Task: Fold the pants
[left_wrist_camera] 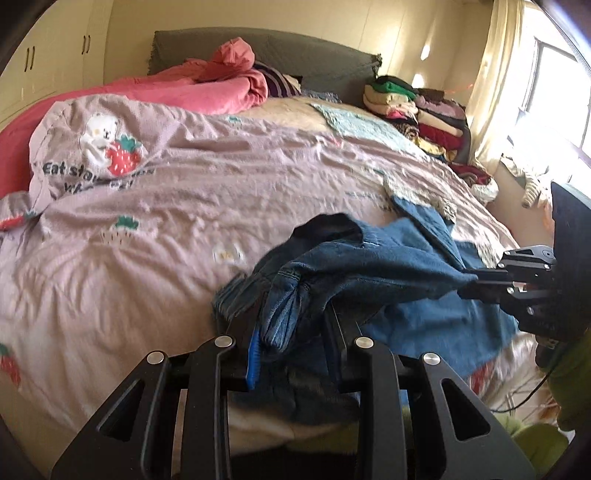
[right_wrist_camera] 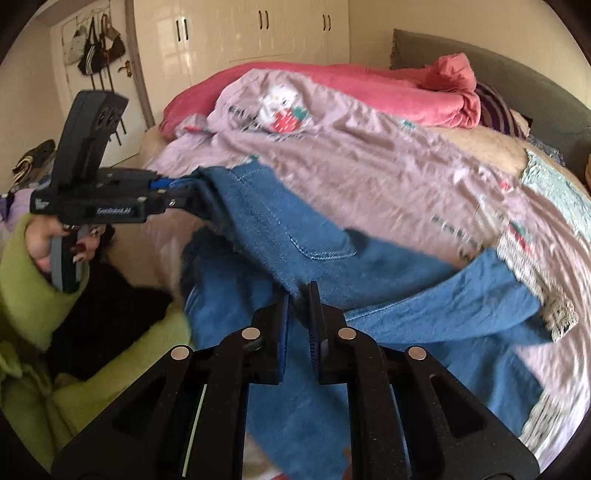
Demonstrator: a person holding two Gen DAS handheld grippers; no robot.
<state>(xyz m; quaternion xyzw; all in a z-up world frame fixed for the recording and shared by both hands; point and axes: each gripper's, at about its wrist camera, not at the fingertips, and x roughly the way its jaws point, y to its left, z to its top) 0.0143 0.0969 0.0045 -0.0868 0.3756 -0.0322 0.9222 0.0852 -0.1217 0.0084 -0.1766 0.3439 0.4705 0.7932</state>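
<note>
Both grippers grip the pants [right_wrist_camera: 295, 229], lifted over the bed [left_wrist_camera: 147, 221].
Left gripper [left_wrist_camera: 291, 321] and right gripper [right_wrist_camera: 299, 306] fingers pinch denim (waistband, likely); keep tension even while spreading the pants flat.

Bare purple duvet [left_wrist_camera: 221, 177] lies open beyond the pants [left_wrist_camera: 388, 266]; clothes pile [left_wrist_camera: 417, 110] blocks the far corner.

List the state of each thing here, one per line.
Jeans: unfolded, bunched, lifted at the bed's near edge.
Left tongs: shut on jeans.
Right tongs: shut on jeans.
Duvet: spread, wrinkled.
Pink blanket: heaped by headboard.
Clothes stack: folded, piled.
Wardrobe doors: closed.
</note>
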